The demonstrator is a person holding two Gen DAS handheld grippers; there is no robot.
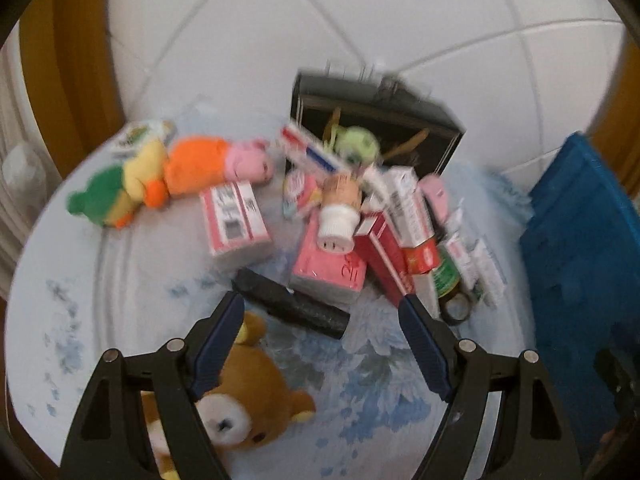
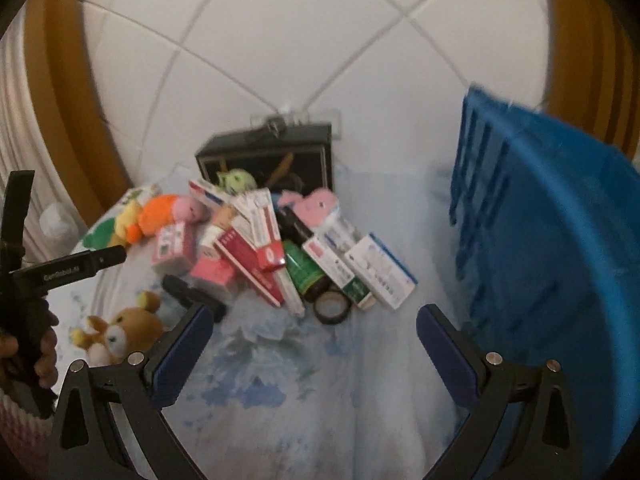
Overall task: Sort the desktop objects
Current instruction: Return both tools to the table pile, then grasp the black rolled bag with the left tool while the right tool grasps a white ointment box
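Note:
A jumble of objects lies on a blue-flowered cloth (image 1: pixel 360 380). My left gripper (image 1: pixel 322 308) is open and empty above a black case (image 1: pixel 290 302), with a brown bear plush (image 1: pixel 248 392) under its left finger. Beyond lie pink boxes (image 1: pixel 328 268), a white-capped bottle (image 1: pixel 338 216), red and white cartons (image 1: pixel 400 232), a tape roll (image 1: pixel 456 306) and an orange, yellow and green plush (image 1: pixel 160 176). My right gripper (image 2: pixel 316 318) is open and empty just short of the tape roll (image 2: pixel 331 307), green bottle (image 2: pixel 305 270) and white medicine boxes (image 2: pixel 380 276).
A blue plastic crate (image 2: pixel 540 240) stands at the right, also in the left wrist view (image 1: pixel 580 260). A black box (image 1: pixel 372 120) stands at the back against the white tiled wall. The left gripper's handle (image 2: pixel 68 268) shows at the left of the right wrist view.

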